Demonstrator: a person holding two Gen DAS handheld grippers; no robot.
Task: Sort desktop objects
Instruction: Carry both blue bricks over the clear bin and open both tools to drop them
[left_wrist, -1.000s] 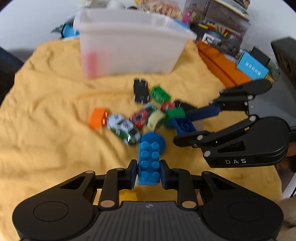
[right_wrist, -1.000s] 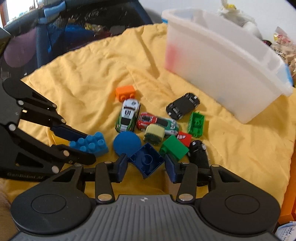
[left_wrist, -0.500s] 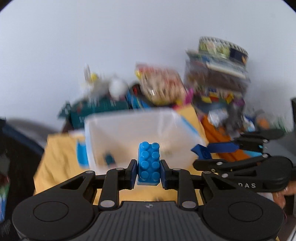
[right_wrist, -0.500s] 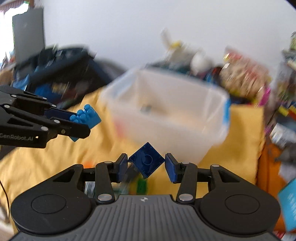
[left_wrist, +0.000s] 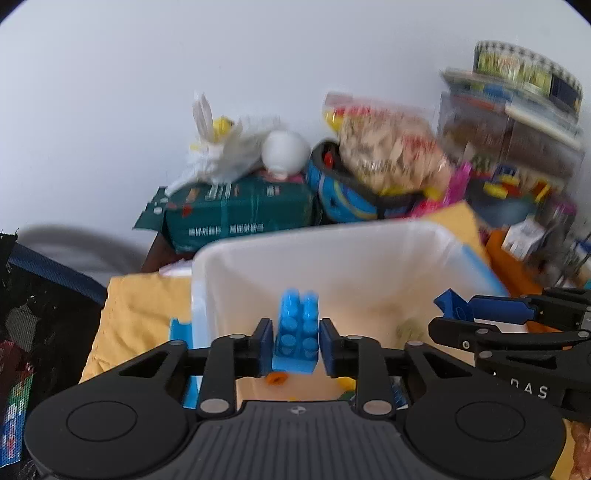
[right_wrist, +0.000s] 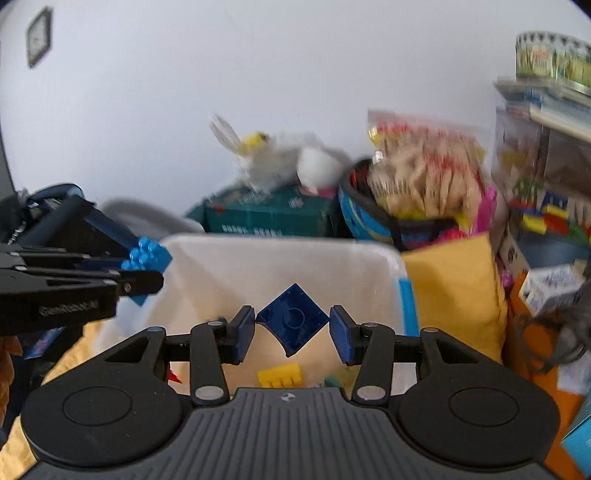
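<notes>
Left jaws just opened, light blue brick (left_wrist: 296, 334) loose between, right jaws pinching navy brick (right_wrist: 291, 318), yellow brick (right_wrist: 279, 374) only in right view

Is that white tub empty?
No. The white tub already holds a yellow brick and a few other small pieces on its floor.

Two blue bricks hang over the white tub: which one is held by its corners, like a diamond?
The dark blue brick in the right tongs, pinched corner to corner. The light blue studded brick sits square between the left tongs.
</notes>
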